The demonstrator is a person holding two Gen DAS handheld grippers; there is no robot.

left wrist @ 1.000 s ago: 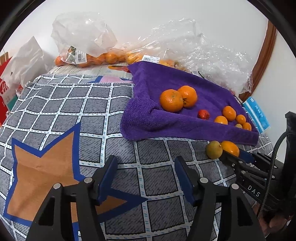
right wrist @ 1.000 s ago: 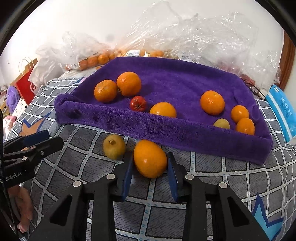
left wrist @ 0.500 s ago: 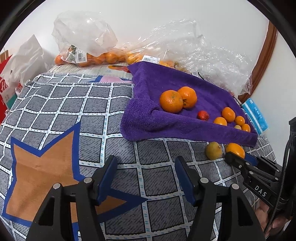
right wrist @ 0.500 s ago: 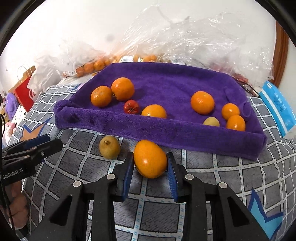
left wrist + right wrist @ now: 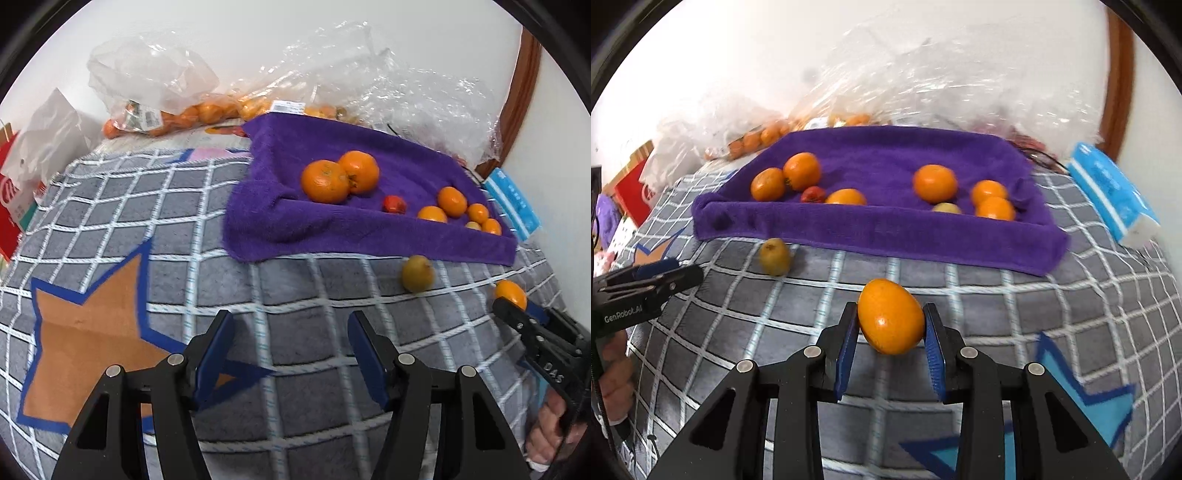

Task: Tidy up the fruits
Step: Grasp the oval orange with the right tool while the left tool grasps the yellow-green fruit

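Covering most of the surface, a grey checked blanket [image 5: 1071, 295] with a star pattern carries a purple towel [image 5: 886, 229] where oranges, one small red fruit and a small yellowish one sit in loose groups. Nearer the camera, the right gripper [image 5: 891, 325] is clamped on an orange fruit [image 5: 890, 315], pads pressing its two flanks, the fruit held just off the blanket and short of the towel's front edge. Firm, smooth-skinned and fairly light by its look, it likely slips if pinched off-centre, so a hold across its widest part seems soundest. A yellow-green fruit [image 5: 775, 256] lies alone on the blanket beside the towel. The left gripper [image 5: 290, 349] hangs half spread over the blanket, grasping nothing. Readable lettering: "GenRobot.AI" on the left gripper's body, "DAS" on the right's.
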